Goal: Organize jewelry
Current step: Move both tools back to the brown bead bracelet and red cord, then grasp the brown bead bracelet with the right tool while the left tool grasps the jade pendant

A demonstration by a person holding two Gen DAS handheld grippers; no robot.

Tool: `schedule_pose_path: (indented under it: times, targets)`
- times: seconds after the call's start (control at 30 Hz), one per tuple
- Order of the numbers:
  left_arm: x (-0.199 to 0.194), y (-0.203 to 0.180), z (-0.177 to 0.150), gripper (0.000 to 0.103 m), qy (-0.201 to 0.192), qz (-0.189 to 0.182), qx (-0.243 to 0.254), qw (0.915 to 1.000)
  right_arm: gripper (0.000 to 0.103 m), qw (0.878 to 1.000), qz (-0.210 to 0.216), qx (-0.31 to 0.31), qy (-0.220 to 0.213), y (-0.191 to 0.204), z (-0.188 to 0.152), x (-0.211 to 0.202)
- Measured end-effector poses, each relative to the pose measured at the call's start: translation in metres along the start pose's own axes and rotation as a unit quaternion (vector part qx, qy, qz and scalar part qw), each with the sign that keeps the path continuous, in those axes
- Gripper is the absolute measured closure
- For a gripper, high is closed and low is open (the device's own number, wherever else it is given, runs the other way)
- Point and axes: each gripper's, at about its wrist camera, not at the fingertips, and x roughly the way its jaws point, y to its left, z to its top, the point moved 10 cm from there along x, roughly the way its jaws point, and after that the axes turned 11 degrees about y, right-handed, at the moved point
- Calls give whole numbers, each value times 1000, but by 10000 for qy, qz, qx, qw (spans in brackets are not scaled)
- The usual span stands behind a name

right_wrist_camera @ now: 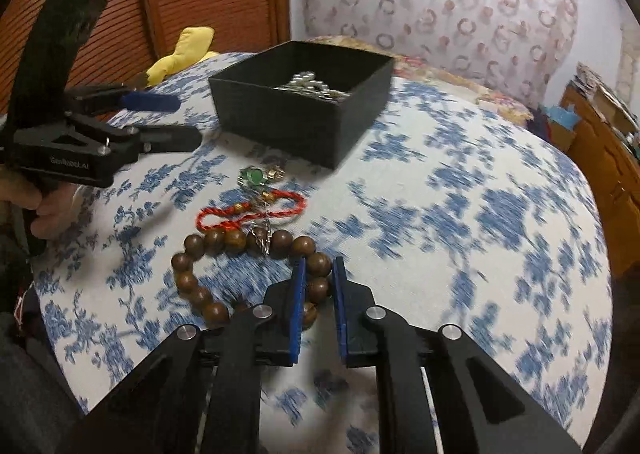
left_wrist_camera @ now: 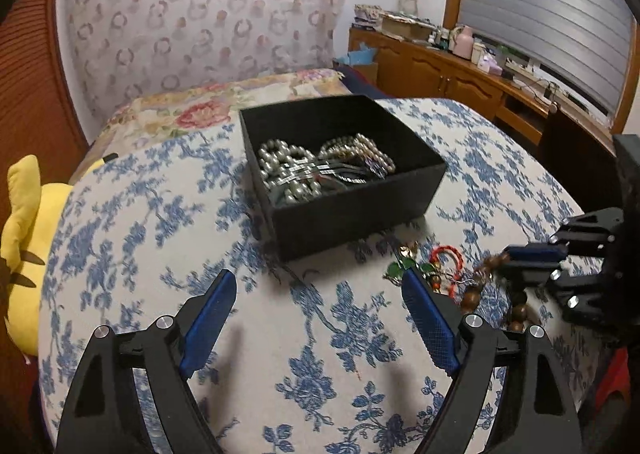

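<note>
Right gripper (right_wrist_camera: 319, 278): jaws nearly together, blue pads clamped on one bead of the wooden bead bracelet (right_wrist_camera: 224, 254). The pinched bead sits between the tips; a second bead shows in the gap just behind it, toward the hinge. The rest of the loop lies on the blue-floral cloth (right_wrist_camera: 460, 213), curving out left of the jaws and back toward the gripper body.

Just past the bracelet's far side, ahead-left of the right tips: red cord bracelet (right_wrist_camera: 256, 209), with a small silver chain piece (right_wrist_camera: 262, 234) draped over both. Beyond that, a green-stone pendant (right_wrist_camera: 252, 177). All loose on the cloth.

Black box (right_wrist_camera: 304, 109): farther ahead of the right jaws, open top, pearl strands (left_wrist_camera: 288, 169) and metal bangles inside. Clear of both grippers.

Left gripper (left_wrist_camera: 316, 286): jaws spread wide, nothing between them, only bare cloth showing in the gap. Its right fingertip (left_wrist_camera: 416, 286) is next to the green pendant and red cord in that view; can't tell if it touches. The box sits straight ahead of the left jaws, apart. The right gripper comes in from the right of the left jaws, tips on the beads.
</note>
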Motion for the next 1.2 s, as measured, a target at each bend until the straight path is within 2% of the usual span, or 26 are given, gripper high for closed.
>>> schedule_pose_path:
  times: [0.27, 0.33, 0.5, 0.6, 0.7, 0.87, 1.03, 1.17, 1.2]
  targets:
    - [13, -18, -4, 22, 211, -110, 108, 9997, 88, 9989, -408, 190, -115, -23, -25, -14]
    - [15, -24, -1, 29, 243, -147, 108, 9995, 88, 9988, -370, 256, -175, -25, -29, -15]
    - [21, -31, 5, 55, 376, -291, 23, 9989, 88, 9985, -208, 327, -376, -25, -31, -14]
    - [27, -35, 9, 61, 459, -215, 36, 9987, 88, 9985, -102, 360, -412, -25, -30, -13]
    - [34, -38, 11, 61, 591, 50, 187, 9981, 88, 9985, 34, 345, -415, -23, -30, -12]
    - [38, -45, 13, 61, 676, 195, 302, 9971, 88, 9986, 69, 309, -421, -21, -31, -13]
    - [40, -55, 15, 62, 694, 113, 413, 9967, 88, 9987, 69, 291, -420, -21, -31, -12]
    - [42, -63, 18, 82, 651, -128, 446, 9968, 88, 9987, 93, 262, -417, -17, -31, -12]
    - [42, -64, 18, 82, 627, -135, 450, 9969, 88, 9988, 82, 242, -412, -17, -32, -12]
